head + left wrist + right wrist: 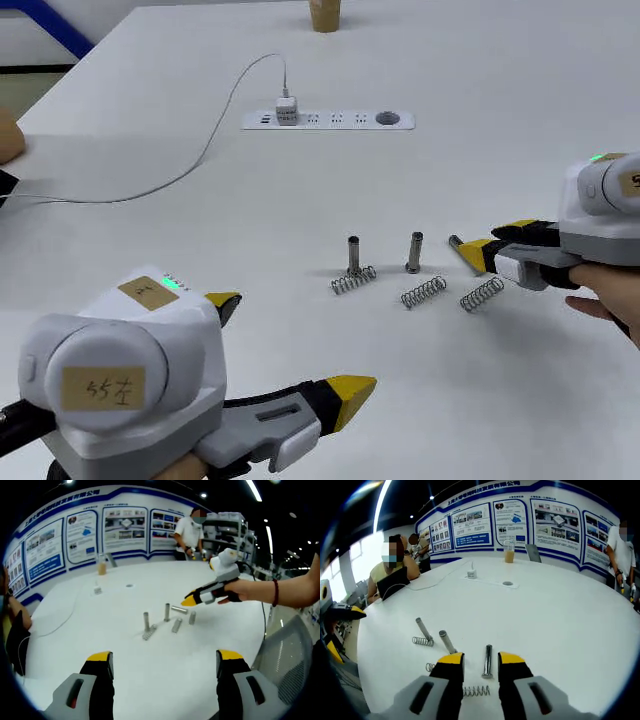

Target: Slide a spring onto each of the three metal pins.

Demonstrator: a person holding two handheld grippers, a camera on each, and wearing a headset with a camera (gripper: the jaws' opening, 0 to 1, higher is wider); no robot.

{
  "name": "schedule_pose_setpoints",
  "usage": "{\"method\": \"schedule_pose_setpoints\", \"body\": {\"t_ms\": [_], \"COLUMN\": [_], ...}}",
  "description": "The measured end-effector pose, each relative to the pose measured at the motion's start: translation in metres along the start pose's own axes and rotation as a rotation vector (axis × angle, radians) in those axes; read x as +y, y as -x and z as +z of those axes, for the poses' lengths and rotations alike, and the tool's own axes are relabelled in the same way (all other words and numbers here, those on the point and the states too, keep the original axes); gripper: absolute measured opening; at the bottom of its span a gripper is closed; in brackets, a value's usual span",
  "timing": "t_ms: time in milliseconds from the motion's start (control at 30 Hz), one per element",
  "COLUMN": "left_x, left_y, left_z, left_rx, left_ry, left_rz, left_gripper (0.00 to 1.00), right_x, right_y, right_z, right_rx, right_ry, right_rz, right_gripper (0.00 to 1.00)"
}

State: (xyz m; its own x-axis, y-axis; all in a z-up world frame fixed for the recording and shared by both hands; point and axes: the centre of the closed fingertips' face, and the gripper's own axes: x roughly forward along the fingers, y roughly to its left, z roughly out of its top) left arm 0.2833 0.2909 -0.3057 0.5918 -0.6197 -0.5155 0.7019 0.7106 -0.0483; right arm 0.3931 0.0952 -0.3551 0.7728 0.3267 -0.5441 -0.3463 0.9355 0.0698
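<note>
Nearest the camera, the left gripper (290,343) hangs low over the white table (200,240), its yellow-tipped jaws spread wide and empty. Further right stand two short grey metal pins. The first upright pin (353,254) has a coiled steel spring (353,281) at its foot. The second upright pin (414,251) has a second spring (423,292) loose beside it. A third spring (482,294) lies nearby. At the far right, the right gripper (481,656) has its jaws parted on either side of the third pin (487,660), which lies flat and ungripped. No pin carries a spring, so the task looks barely begun. The next move calls for closing squarely on that shaft and steadying it so a spring can be threaded on.
</note>
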Motion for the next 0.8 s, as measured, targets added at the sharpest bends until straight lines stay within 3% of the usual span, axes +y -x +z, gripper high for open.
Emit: {"method": "schedule_pose_setpoints", "body": {"t_ms": [200,800], "left_x": [0.002,0.002], "left_y": [0.0,-0.003], "left_z": [0.0,-0.001], "left_rx": [-0.003,0.0], "left_ry": [0.001,-0.003], "left_rz": [0.005,-0.006], "left_gripper": [0.86,0.85], "right_x": [-0.003,-0.012], "right_y": [-0.012,-0.045], "right_z": [0.001,-0.01], "right_rx": [0.001,0.041], "right_ry": [0.019,-0.027], "right_rz": [-0.017,-0.049], "right_gripper": [0.24,0.16]}}
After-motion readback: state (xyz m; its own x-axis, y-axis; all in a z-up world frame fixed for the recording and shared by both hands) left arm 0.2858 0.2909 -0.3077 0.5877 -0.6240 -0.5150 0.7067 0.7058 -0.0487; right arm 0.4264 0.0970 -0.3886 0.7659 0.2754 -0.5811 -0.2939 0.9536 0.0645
